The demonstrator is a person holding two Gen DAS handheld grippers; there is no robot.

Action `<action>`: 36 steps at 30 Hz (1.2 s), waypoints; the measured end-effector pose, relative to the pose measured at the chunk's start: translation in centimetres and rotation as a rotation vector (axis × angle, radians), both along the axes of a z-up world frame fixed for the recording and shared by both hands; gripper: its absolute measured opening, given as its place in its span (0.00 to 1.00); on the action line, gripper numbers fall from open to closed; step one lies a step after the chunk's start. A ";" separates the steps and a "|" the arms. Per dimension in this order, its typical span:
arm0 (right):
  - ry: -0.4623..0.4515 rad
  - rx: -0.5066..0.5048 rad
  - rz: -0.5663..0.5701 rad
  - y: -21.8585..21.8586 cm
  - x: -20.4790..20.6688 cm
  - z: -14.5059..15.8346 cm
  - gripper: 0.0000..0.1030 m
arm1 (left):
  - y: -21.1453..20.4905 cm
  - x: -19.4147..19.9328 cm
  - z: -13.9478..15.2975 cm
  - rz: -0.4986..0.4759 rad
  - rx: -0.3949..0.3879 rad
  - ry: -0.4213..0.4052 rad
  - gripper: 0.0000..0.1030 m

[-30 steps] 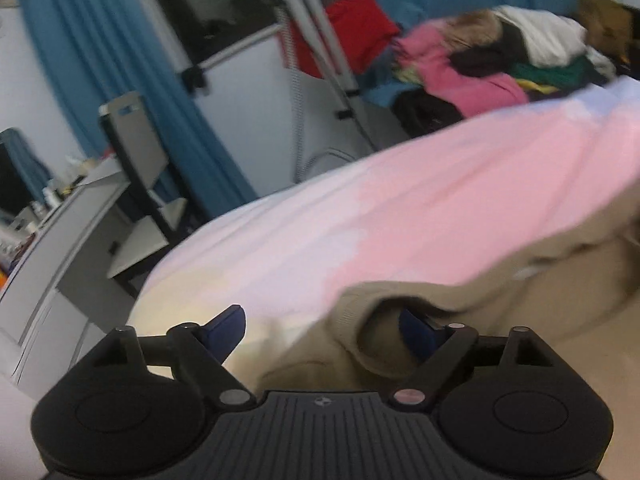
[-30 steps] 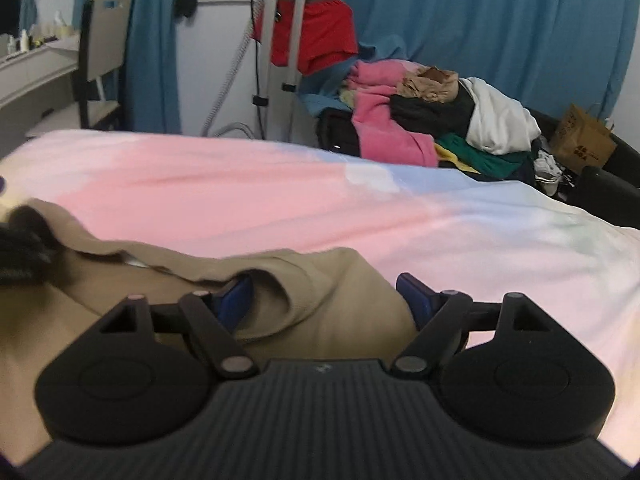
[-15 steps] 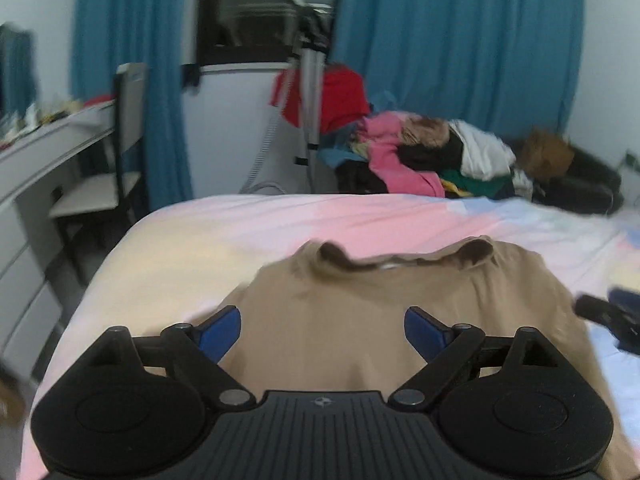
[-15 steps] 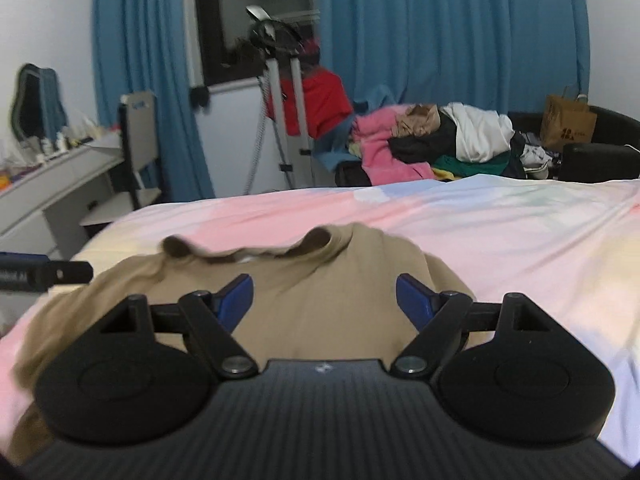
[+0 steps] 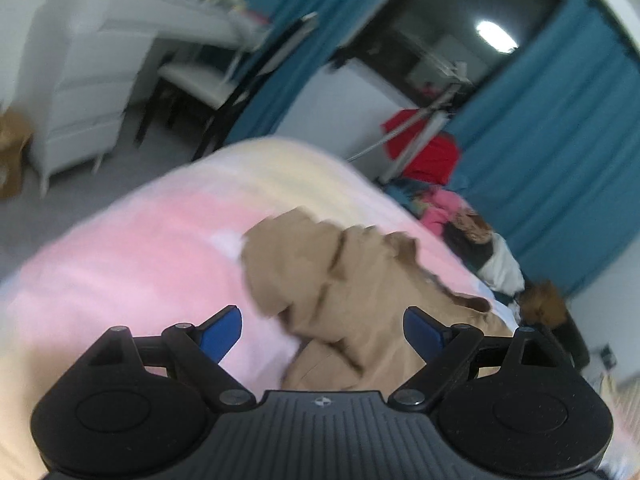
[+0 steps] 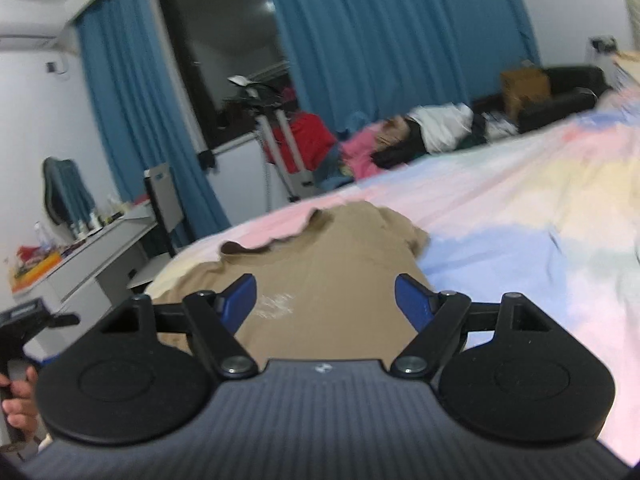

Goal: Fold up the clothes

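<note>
A tan T-shirt (image 6: 320,264) lies flat on the pastel bedsheet (image 6: 520,216), collar toward the far edge, with a faint white print on it. In the left wrist view the same tan T-shirt (image 5: 352,280) shows a rumpled sleeve on the pink part of the sheet. My left gripper (image 5: 322,330) hangs open above the shirt's left side, nothing between its blue pads. My right gripper (image 6: 325,300) is open too, raised over the shirt's lower middle. A hand (image 6: 18,396) holding the left gripper's handle shows at the left edge of the right wrist view.
A heap of mixed clothes (image 6: 404,140) lies beyond the bed near blue curtains (image 6: 380,40). A tripod (image 6: 276,136), a chair (image 6: 164,204) and a white desk (image 6: 80,264) stand off the bed's far left corner. A black sofa (image 6: 560,88) is at the far right.
Both grippers have let go of the shirt's shoulders and pulled back and up. The left one has tilted and swung toward the shirt's left side; the shirt now lies spread on the bed.
</note>
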State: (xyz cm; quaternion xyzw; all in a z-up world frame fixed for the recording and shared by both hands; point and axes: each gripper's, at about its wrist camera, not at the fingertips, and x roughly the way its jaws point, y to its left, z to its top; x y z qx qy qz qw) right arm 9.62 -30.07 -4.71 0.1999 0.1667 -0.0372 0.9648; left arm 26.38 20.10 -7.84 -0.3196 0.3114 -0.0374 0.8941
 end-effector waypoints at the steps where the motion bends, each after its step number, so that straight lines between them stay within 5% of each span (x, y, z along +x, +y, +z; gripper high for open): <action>1: 0.013 0.016 -0.006 -0.3 0.3 -0.5 0.73 | 0.7 0.2 -0.6 0.012 -0.045 0.020 0.87; 7: 0.060 0.080 -0.022 -1.0 2.7 -2.9 0.73 | 2.4 3.1 -5.0 0.050 -0.313 0.092 0.87; 11: 0.088 0.099 -0.024 -1.5 4.7 -4.7 0.73 | 1.3 6.0 -7.3 0.056 -0.344 0.118 0.86; 16: 0.108 0.111 -0.062 -2.4 7.4 -6.8 0.73 | -0.1 9.1 -7.7 0.174 -0.218 0.047 0.75; 19: 0.117 0.106 -0.082 -2.8 8.7 -7.6 0.73 | 0.0 11.0 -7.7 0.228 -0.153 0.064 0.36; 20: 0.118 0.102 -0.084 -2.8 8.9 -7.7 0.73 | 0.2 11.5 -7.6 0.227 -0.151 0.072 0.14; 21: 0.117 0.098 -0.086 -2.8 9.1 -7.8 0.73 | 0.2 11.9 -7.4 0.227 -0.132 0.078 0.07; 33: 0.061 -0.018 -0.105 -2.5 9.0 -6.8 0.73 | -2.0 16.0 -3.2 0.212 0.357 0.092 0.03; 36: 0.060 -0.040 -0.109 -2.4 9.2 -6.9 0.73 | -3.4 15.2 -1.9 0.189 0.435 0.073 0.16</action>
